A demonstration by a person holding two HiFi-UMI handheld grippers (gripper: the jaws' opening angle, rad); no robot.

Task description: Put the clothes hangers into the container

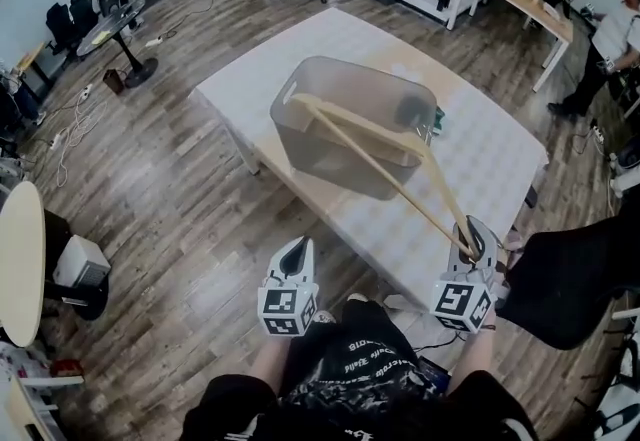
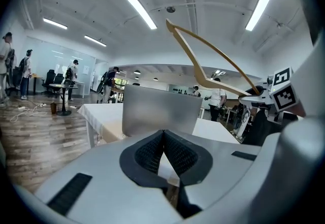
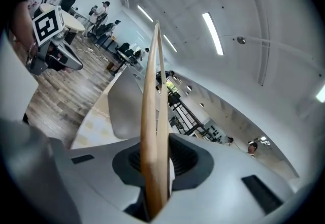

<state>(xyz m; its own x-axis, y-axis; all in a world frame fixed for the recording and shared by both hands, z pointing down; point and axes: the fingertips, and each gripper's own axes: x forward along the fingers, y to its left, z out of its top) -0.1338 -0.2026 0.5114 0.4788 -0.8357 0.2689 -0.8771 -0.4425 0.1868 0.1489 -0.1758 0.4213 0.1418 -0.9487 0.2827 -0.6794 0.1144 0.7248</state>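
Our right gripper (image 1: 474,235) is clamped on the clothes hanger (image 3: 152,116). In the right gripper view the pale wooden piece stands edge-on between the two dark pads (image 3: 185,154), filling the narrow gap. It runs from deep in the throat straight out past the fingertips, so we grip it at one end and nearly all of its length lies beyond the jaws.

From the head view, the hanger stretches up and to the left from that gripper, across the near edge of the table (image 1: 490,164), and its far end comes over the grey see-through container (image 1: 330,164) that stands on the white cloth. In the left gripper view the hanger shows in the air above the container's top edge, clear of it, slanting down toward our right gripper.

Our left gripper (image 1: 297,249) is low in the head view, off the table's near edge and well apart from both hanger and container. Its jaws are closed tip to tip with nothing between them, and it points toward the container's near wall.
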